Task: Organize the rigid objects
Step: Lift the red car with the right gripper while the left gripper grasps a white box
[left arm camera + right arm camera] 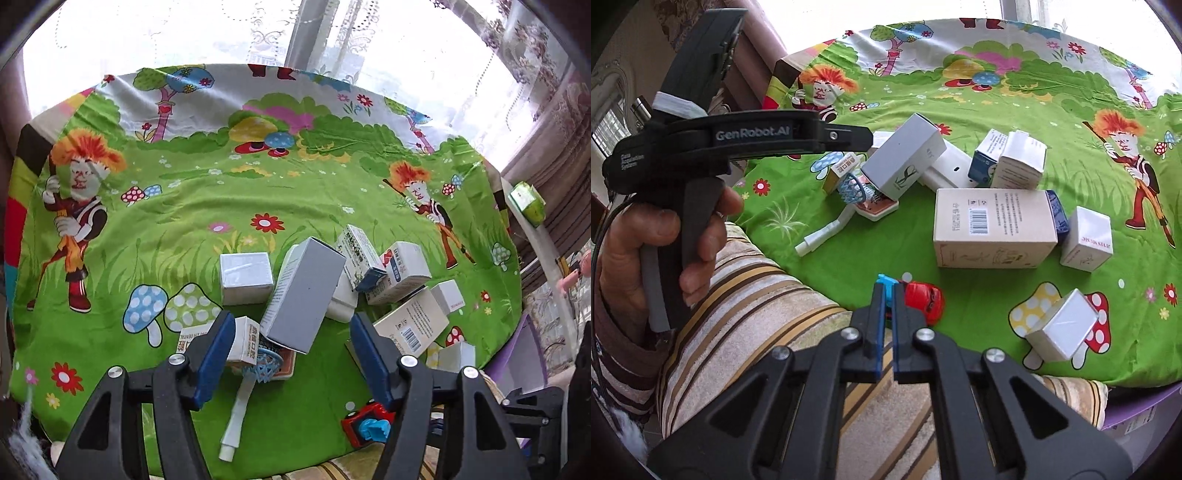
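The grey box (304, 295) leans tilted in the middle of the clutter on the cartoon cloth (192, 206), its long axis running from the near edge up and away, lower end propped on a small hoop toy (266, 363). Left and beyond the grey box the cloth lies bare right to its far edge; to its right the boxes crowd together, the barcode carton (993, 227) lying flat, long side across. The left gripper (291, 354) stands wide, nothing pressed between its pads, just before the grey box. The right gripper (886, 291) is pinched narrow on a blue part of the red toy car (925, 297), near the cloth's front edge
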`<act>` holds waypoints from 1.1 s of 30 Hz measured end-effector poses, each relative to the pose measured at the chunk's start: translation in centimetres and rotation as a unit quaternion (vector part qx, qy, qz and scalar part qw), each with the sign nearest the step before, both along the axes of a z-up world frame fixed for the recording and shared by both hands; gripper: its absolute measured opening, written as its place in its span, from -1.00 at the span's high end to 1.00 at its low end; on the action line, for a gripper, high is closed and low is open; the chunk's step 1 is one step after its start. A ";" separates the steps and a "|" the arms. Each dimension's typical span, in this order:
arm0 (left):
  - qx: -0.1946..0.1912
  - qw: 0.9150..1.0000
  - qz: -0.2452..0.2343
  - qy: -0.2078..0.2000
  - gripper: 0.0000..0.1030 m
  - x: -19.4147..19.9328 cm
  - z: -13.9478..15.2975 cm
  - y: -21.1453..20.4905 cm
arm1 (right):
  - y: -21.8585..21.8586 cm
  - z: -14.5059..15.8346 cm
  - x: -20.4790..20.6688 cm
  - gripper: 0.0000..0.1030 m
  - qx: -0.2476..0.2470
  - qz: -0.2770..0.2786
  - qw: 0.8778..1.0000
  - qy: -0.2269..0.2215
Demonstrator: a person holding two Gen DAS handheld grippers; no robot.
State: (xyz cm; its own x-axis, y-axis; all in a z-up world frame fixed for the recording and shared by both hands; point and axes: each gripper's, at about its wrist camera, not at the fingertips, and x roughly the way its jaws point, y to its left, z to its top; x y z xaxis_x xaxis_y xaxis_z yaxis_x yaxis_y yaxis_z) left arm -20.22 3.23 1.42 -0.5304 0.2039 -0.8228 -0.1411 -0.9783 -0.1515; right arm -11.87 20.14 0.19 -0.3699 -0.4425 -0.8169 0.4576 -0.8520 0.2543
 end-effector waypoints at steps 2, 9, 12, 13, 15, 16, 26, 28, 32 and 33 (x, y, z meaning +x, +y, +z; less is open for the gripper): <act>-0.049 0.999 -0.019 0.010 -0.27 -0.9 -0.6 1.1 | 0.3 0.2 0.1 0.91 0.000 -0.002 1.000 0.000; -0.138 0.987 -0.074 0.021 -0.21 -1.9 -2.8 3.7 | -0.9 -0.7 0.0 0.19 0.024 0.005 1.000 -0.016; -0.139 0.986 -0.087 0.026 0.25 -1.9 -3.0 4.4 | -1.9 -0.9 -0.1 -0.25 0.026 0.017 0.999 -0.013; -0.139 0.986 -0.087 0.027 0.42 -1.9 -2.9 4.5 | -2.2 -0.9 -0.2 -0.25 0.025 0.018 0.999 -0.015; -0.140 0.985 -0.089 0.037 0.60 -1.7 -2.7 4.7 | -2.7 -1.6 -0.8 -0.25 0.030 0.018 0.999 -0.026; -0.133 0.986 -0.090 0.039 0.70 -1.6 -2.5 4.6 | -2.9 -2.0 -1.1 -0.25 0.037 0.017 0.999 -0.036; -0.043 0.995 -0.060 0.069 0.99 0.8 0.2 1.9 | -4.3 -3.2 -2.3 0.62 0.047 0.028 0.997 -0.046; -0.014 0.996 -0.050 0.070 0.99 1.2 0.7 1.0 | -3.7 -2.8 -2.2 0.71 0.037 0.018 0.998 -0.039; 0.007 0.998 -0.027 0.054 0.88 0.7 0.7 -0.1 | -2.3 -2.3 -1.9 0.71 0.019 0.003 0.999 -0.033; 0.006 0.999 -0.022 0.049 0.77 0.5 0.6 -0.1 | -1.8 -2.3 -1.6 0.71 0.017 0.000 0.999 -0.031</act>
